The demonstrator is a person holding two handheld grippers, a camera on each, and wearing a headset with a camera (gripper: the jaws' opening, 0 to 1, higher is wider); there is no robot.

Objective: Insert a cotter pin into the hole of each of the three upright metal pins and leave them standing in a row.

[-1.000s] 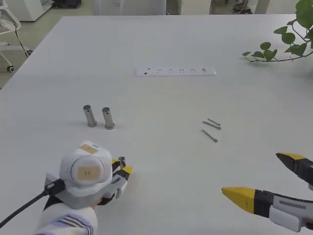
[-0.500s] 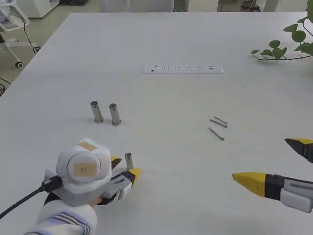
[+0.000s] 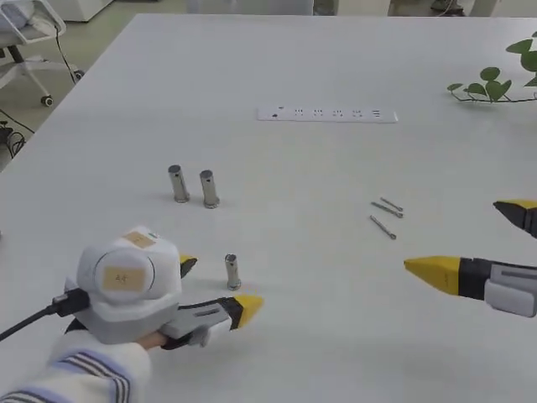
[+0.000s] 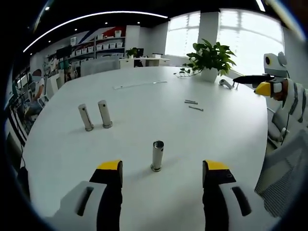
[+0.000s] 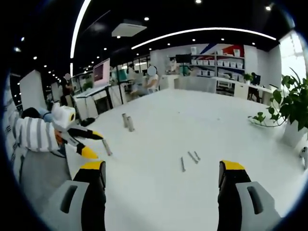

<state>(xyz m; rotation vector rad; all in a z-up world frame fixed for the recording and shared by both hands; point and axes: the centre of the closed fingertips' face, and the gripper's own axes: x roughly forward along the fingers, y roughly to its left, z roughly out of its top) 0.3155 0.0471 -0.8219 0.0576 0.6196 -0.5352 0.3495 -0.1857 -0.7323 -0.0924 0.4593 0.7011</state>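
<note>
Three upright metal pins stand on the white table. Two pins stand side by side at the back left, also in the left gripper view. The third pin stands alone, just ahead of my left gripper, whose jaws are open on either side of it without touching. Three cotter pins lie loose on the table right of centre. My right gripper hovers open and empty at the right, near the cotter pins.
A white power strip lies across the far middle of the table. A leafy plant trails in at the far right. A chair stands beyond the table's left edge.
My left gripper has opened wide and drawn back a little, leaving the third pin standing on its own. The right gripper stays open. The head camera has shifted.
</note>
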